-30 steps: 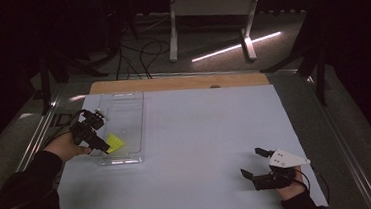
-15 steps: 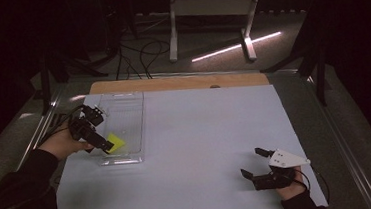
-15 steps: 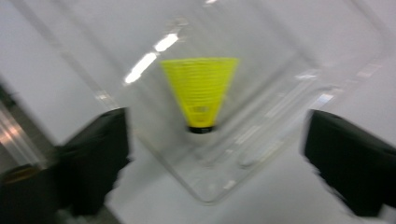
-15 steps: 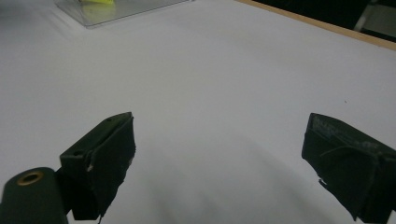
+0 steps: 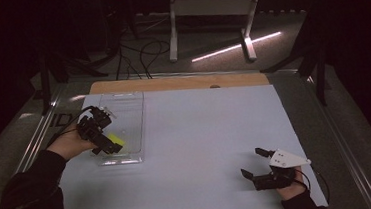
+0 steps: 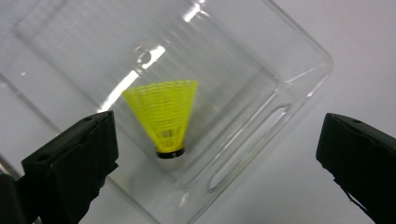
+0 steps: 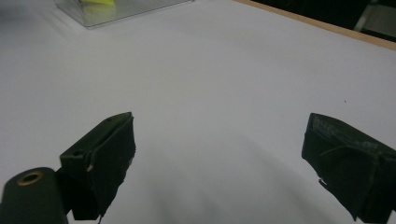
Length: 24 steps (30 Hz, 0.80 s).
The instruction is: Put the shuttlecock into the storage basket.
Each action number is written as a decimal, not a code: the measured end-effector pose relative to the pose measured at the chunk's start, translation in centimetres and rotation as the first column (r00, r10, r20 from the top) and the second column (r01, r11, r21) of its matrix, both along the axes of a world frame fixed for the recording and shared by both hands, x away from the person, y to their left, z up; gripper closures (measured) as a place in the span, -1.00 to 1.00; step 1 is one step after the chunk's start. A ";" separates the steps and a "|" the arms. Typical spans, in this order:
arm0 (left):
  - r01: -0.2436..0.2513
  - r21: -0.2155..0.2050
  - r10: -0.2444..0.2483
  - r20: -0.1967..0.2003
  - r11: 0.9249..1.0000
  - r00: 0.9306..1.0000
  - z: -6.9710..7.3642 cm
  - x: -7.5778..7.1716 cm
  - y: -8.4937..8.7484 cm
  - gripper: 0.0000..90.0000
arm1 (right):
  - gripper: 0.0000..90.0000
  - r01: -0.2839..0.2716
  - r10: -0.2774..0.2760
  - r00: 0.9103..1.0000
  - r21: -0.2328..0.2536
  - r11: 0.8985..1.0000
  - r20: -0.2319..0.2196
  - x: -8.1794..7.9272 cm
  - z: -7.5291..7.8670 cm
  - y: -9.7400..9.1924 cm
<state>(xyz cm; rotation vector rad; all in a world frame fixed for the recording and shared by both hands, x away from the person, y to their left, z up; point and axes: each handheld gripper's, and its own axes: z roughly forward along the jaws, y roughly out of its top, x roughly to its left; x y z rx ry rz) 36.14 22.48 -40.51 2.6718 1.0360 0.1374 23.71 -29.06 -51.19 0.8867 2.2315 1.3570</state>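
Yellow shuttlecock (image 6: 163, 119) freshly released, in clear tray (image 6: 299, 79), between just-opened, wide left gripper (image 6: 217, 172) jaws

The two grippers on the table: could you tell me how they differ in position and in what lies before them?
The left gripper hangs over the clear box, where a yellow shuttlecock lies; its jaws have just opened. The right gripper rests low at the near right over the bare white table. Both stand open, holding nothing.
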 end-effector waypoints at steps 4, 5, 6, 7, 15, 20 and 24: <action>-0.004 -0.027 0.004 0.013 1.000 1.000 0.3 0.1 -0.5 -1.00 | -0.78 0.002 -0.002 1.000 0.002 1.000 0.003 0.0 0.0 -0.1; -0.003 -0.035 0.003 0.022 0.999 1.000 0.5 0.1 -0.7 -1.00 | -0.78 0.002 -0.002 1.000 0.003 1.000 0.003 0.0 0.0 -0.1; -0.003 -0.035 0.003 0.022 0.999 1.000 0.5 0.1 -0.7 -1.00 | -0.78 0.002 -0.002 1.000 0.003 1.000 0.003 0.0 0.0 -0.1; 0.002 -0.043 -0.001 0.020 0.999 1.000 0.7 0.1 -0.9 -1.00 | -0.78 0.002 -0.002 1.000 0.002 1.000 0.000 0.0 0.0 -0.1; 0.027 -0.114 -0.022 0.045 0.993 0.999 1.6 0.0 -3.1 -1.00 | -0.78 0.005 -0.005 1.000 0.003 1.000 0.001 -0.1 0.1 -0.1; 0.049 -0.153 -0.043 0.045 0.987 0.998 1.9 -0.1 -4.2 -1.00 | -0.78 0.003 -0.003 1.000 0.001 1.000 0.000 -0.1 0.0 -0.1; 0.094 -0.170 -0.085 0.058 0.981 0.995 1.9 -0.3 -5.5 -1.00 | -0.78 0.003 -0.003 1.000 0.002 1.000 0.003 -0.1 0.0 -0.1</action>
